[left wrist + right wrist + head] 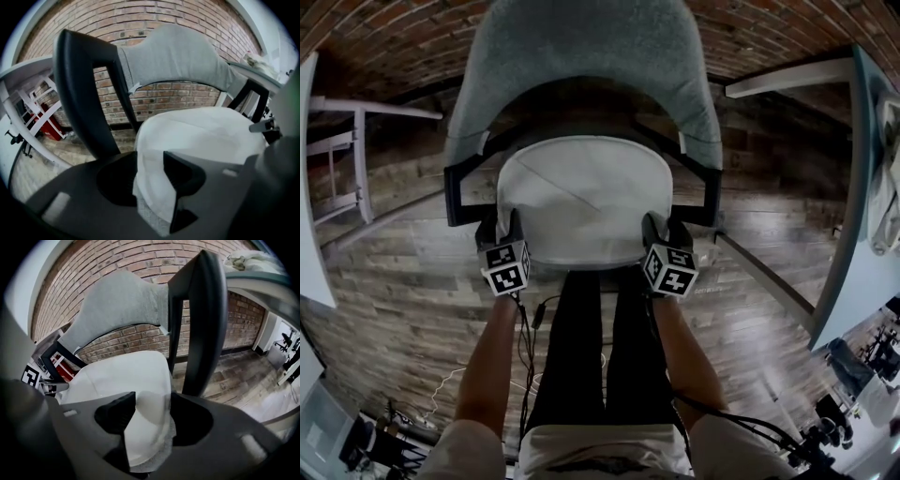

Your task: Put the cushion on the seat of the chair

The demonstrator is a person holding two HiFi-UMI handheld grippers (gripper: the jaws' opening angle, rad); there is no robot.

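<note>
Head view: cushion [581, 197] lies on the chair [581, 47] seat. Black armrests [454, 195] hem in my left gripper [508, 227] and right gripper [661, 227]. Both are wide open, cushion edge loose between jaws.

The cushion [581, 202] lies on the chair [457, 192], in front of the backrest [581, 42] and between the two side arms. The left gripper [503, 228] sits at the cushion's near left corner and the right gripper [662, 230] at its near right corner, each with that corner between its jaws. The person's legs [591, 347] stand just before the chair. A brick wall [375, 37] runs behind it, with a table [853, 272] to its right and a rack [347, 159] to its left.
</note>
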